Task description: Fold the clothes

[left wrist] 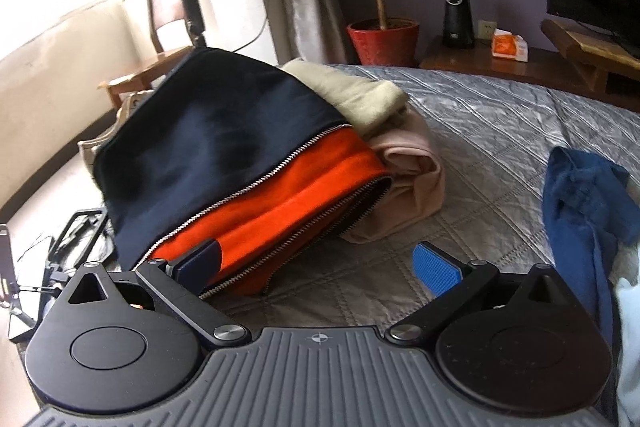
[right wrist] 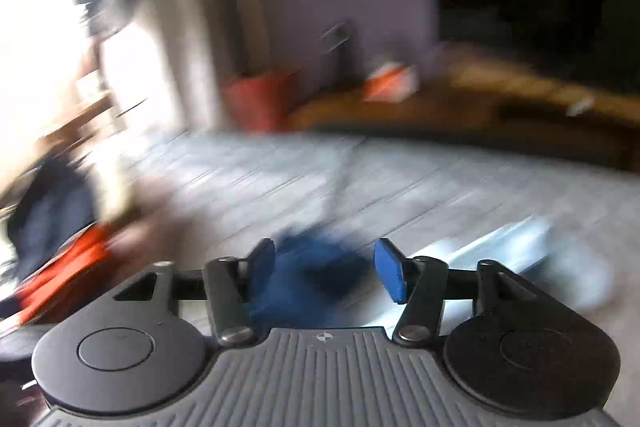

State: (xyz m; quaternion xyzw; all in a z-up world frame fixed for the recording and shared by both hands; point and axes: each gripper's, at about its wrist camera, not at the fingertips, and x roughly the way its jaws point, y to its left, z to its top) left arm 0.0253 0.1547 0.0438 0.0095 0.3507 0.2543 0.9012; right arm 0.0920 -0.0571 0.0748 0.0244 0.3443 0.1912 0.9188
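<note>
The left hand-held gripper (left wrist: 318, 267) is spread wide and pinches nothing; its left pad lies against the navy jacket with orange lining (left wrist: 224, 163), which lies folded on the quilted bed (left wrist: 480, 131) against folded cream and pink garments (left wrist: 380, 131), probably a finished stack. The right hand-held gripper (right wrist: 324, 273), also spread, frames a crumpled blue garment (right wrist: 304, 275) in a blurred view, seemingly unfolded.

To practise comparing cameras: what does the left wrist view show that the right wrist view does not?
Only the left: a zipper on the jacket, and a cream garment behind it. Only the right: a blue cloth between open fingers, badly blurred. Both: the grey quilt, red pot and orange lining.
</note>
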